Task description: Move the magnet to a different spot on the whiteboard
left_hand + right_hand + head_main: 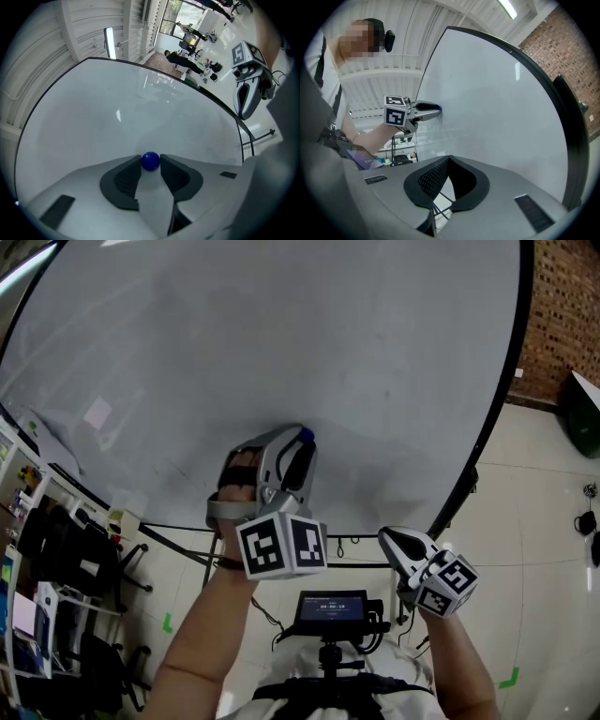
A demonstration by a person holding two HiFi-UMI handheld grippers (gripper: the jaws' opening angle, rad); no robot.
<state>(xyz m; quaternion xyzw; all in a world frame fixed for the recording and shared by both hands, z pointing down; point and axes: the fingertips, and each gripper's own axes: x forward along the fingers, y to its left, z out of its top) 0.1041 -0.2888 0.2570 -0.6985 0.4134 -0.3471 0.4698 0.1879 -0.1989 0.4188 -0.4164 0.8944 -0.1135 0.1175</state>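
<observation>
Looking along the left claw point(150, 158), we see the small blue magnet point(150, 162) sitting between its two pad tips. The tips seem to touch it on both sides, so we take it as gripped. The magnet rests against the whiteboard point(140, 103), toward its lower edge in the head view. We judge the step in hand is the grip at the board, i.e. either pick-up or set-down, and we cannot say which. If pick-up, the next move needs a straight pull off the surface w/ a firm hold, since a round magnet may slip, then a shift to another bare spot. The right claw point(449, 161) is closed on nothing and waits well apart, lower and to the right. Hard to make out: the contact btw. magnet and board, which the pads hide, and a pale patch point(98, 412) on the board, maybe a note or a reflection.
</observation>
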